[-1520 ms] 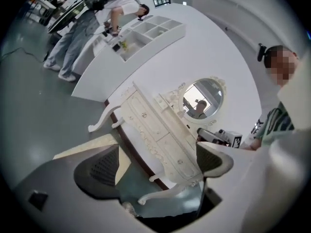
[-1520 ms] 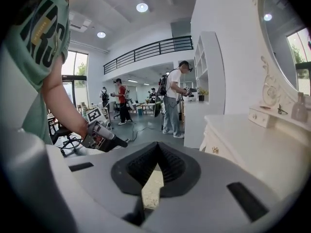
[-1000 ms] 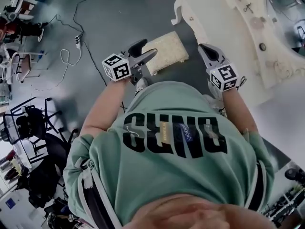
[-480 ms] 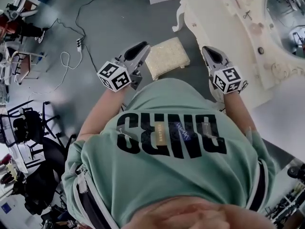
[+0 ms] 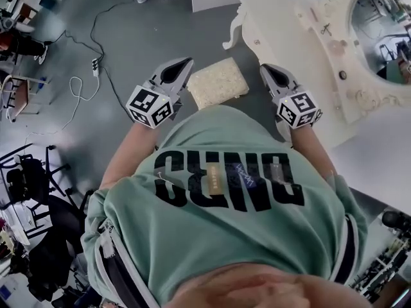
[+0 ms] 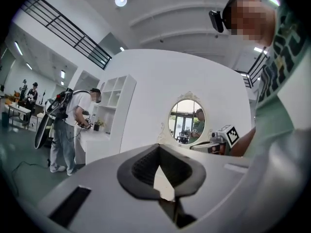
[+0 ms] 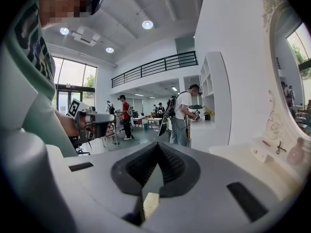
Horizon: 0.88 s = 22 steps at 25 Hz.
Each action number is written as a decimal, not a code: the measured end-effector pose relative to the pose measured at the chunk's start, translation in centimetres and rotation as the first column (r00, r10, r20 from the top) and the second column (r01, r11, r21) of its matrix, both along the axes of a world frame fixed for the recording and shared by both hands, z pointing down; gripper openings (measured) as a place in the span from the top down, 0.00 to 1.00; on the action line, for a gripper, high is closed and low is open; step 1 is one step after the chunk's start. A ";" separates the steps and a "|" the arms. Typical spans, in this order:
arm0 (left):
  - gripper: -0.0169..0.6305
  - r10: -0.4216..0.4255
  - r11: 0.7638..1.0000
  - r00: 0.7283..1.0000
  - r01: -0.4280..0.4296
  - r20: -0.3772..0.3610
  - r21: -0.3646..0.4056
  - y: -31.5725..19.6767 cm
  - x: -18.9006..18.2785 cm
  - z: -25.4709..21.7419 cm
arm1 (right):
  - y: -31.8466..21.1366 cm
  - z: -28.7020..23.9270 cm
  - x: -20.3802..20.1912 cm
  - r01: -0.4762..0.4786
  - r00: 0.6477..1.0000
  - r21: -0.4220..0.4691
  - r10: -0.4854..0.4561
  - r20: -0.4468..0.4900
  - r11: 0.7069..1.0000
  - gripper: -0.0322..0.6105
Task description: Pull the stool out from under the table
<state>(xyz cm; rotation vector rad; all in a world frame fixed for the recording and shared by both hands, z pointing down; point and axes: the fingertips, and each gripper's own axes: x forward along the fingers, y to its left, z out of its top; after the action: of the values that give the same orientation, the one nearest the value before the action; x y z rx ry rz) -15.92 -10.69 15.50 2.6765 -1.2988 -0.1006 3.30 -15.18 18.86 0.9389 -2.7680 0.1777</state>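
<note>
Since a second before, the left gripper (image 5: 183, 65) had closed its jaws, which had been spread wide at the near left corner of the seat. They now met at the tips with nothing between them, and its own view showed only a sliver of light behind the black ribbed pads (image 6: 141, 166). The right gripper (image 5: 268, 72) was likewise drawn together at the tips and held nothing.

Both were carried by a person in a pale green T-shirt with black lettering (image 5: 231, 185), one to each side of the cream cushioned rectangular stool (image 5: 218, 82). That stool stood on the grey floor (image 5: 148, 24) with its whole top in the open. It was clear of the white ornate dressing table (image 5: 282, 24) and just in front of the table's curled leg (image 5: 234, 31). The left gripper's tips were just beside the stool's left edge, and the right gripper's were near its right edge. Whether either touched it could not be told from above.

An oval mirror in a carved white frame (image 5: 379, 18) rose from the tabletop. A white power strip with trailing cables (image 5: 95, 63) lay on the floor well to the left. In the left gripper view, another person in a white shirt (image 6: 68, 125) stood at a white counter (image 6: 97, 144).
</note>
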 end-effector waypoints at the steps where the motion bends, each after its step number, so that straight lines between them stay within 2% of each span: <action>1: 0.96 -0.004 1.000 1.000 0.004 0.011 0.004 -0.3 0.4 0.0 | -0.5 0.1 0.2 -0.001 1.000 -0.004 0.001 -0.003 1.000 0.96; 5: 0.96 -0.016 1.000 1.000 0.016 0.025 0.003 -0.7 1.0 -0.1 | -1.8 0.1 0.4 -0.009 1.000 -0.021 0.009 0.006 1.000 0.96; 13: 0.96 -0.053 0.998 0.999 0.053 -0.009 -0.038 -0.6 0.7 1.1 | -2.3 0.0 0.0 0.014 1.000 -0.002 -0.014 0.008 1.000 0.96; 22: 0.96 -0.044 0.999 0.999 0.044 -0.010 -0.024 -0.7 0.4 0.5 | -2.1 -0.2 0.0 0.010 1.000 0.002 -0.010 0.003 1.000 0.96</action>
<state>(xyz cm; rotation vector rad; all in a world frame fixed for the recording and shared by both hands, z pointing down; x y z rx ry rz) -15.56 -11.38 16.03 2.6251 -1.3473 -0.1043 3.25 -17.26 18.69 0.9252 -2.7758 0.1751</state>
